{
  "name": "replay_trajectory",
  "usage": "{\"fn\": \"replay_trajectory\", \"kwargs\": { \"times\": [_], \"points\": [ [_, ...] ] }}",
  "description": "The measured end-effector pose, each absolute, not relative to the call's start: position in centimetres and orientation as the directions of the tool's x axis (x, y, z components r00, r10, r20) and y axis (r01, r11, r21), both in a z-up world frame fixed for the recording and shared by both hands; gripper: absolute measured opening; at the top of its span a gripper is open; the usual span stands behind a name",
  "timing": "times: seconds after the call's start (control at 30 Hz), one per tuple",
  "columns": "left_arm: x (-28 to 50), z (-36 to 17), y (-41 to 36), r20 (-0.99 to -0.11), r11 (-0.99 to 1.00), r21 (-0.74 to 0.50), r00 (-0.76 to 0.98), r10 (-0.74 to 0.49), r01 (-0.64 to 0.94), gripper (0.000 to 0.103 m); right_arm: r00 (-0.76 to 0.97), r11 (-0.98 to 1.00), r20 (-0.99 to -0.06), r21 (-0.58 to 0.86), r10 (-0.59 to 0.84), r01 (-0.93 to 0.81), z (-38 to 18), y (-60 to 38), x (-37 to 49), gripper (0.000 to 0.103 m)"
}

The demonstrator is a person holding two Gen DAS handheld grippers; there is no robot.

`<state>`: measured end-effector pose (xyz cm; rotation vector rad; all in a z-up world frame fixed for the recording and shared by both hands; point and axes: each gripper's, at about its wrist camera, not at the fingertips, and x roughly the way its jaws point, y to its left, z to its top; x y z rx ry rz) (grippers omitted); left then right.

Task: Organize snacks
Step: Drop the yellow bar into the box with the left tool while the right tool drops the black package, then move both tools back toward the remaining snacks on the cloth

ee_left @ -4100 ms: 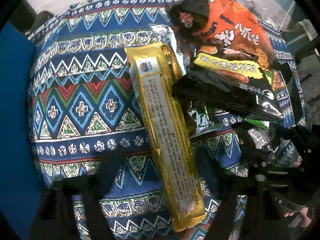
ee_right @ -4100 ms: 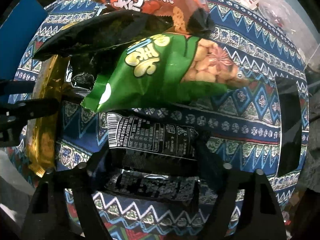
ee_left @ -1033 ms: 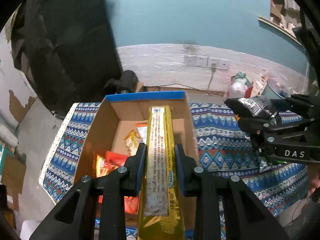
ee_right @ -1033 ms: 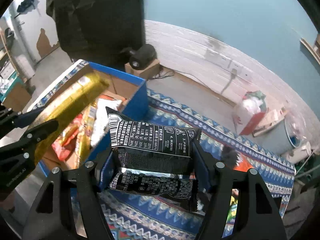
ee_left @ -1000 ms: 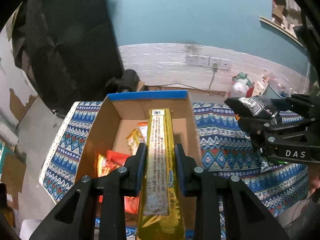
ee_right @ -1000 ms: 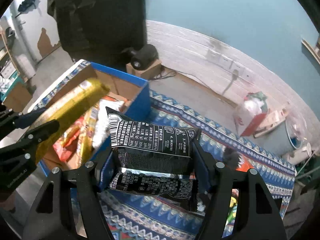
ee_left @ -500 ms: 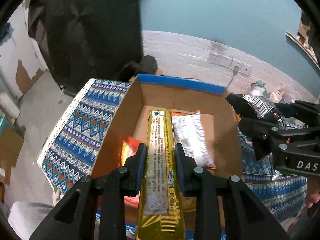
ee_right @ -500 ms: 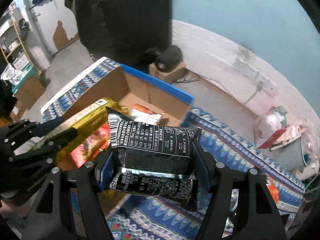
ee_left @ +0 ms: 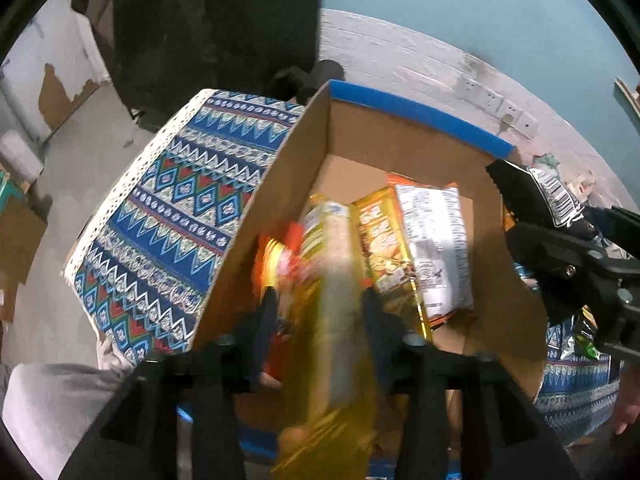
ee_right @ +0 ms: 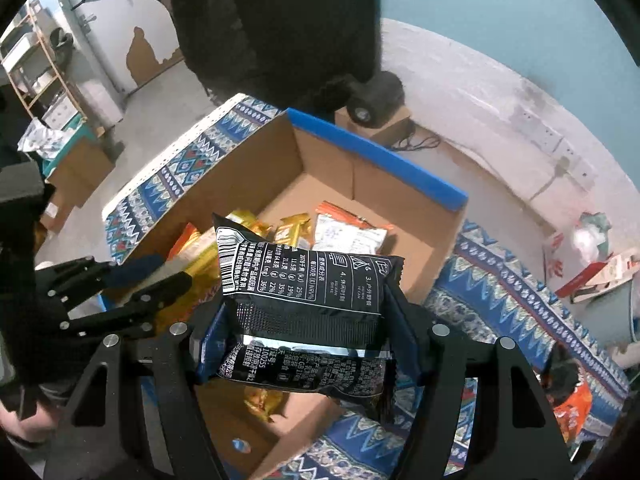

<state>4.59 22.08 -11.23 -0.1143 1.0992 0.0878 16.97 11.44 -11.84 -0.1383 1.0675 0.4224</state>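
Observation:
A cardboard box (ee_left: 360, 140) with a blue rim stands on the patterned cloth and holds several snack packs. My left gripper (ee_left: 320, 316) is over the box with its fingers spread apart. The long gold packet (ee_left: 332, 320) between them is blurred and dropping into the box. My right gripper (ee_right: 304, 320) is shut on a black snack packet (ee_right: 304, 280) and holds it above the box (ee_right: 376, 160). The left gripper also shows in the right wrist view (ee_right: 136, 288), at the left, and the right gripper shows at the right of the left wrist view (ee_left: 568, 248).
The blue patterned cloth (ee_left: 180, 200) covers the table around the box. An orange snack pack (ee_right: 572, 404) lies on the cloth at the right. A dark coat (ee_right: 272, 20) hangs behind the box. The floor and wall sockets lie beyond.
Both grippers have moved over the box. My left gripper's fingers have opened and the gold packet is slipping down out of them. The right gripper still holds the black packet.

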Motion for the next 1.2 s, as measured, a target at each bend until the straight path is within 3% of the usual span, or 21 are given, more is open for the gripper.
{"fn": "replay_trajectory", "kwargs": {
  "times": [0.03, 0.2, 0.73, 1.2],
  "points": [
    [4.4, -11.0, 22.3, -0.887, 0.989, -0.045, 0.461, 0.024, -0.138, 0.067, 0.407, 0.912, -0.873, 0.095, 0.269, -0.399, -12.0, 11.6, 17.0, 0.07],
    [3.9, -10.2, 22.9, -0.88, 0.988, -0.024, 0.471, 0.052, -0.153, 0.076, 0.379, 0.907, -0.873, 0.146, 0.306, -0.396, -12.4, 12.0, 17.4, 0.072],
    [3.4, -8.6, 20.2, -0.875, 0.996, -0.013, 0.483, 0.032, -0.091, 0.077, 0.403, 0.932, -0.874, 0.135, 0.272, -0.335, -11.3, 9.0, 15.9, 0.084],
    [3.7, -8.2, 12.4, -0.887, 0.998, -0.041, 0.458, -0.062, 0.055, 0.077, 0.411, 0.982, -0.904, 0.046, 0.12, -0.185, -11.2, -0.1, 12.4, 0.085]
  ]
}}
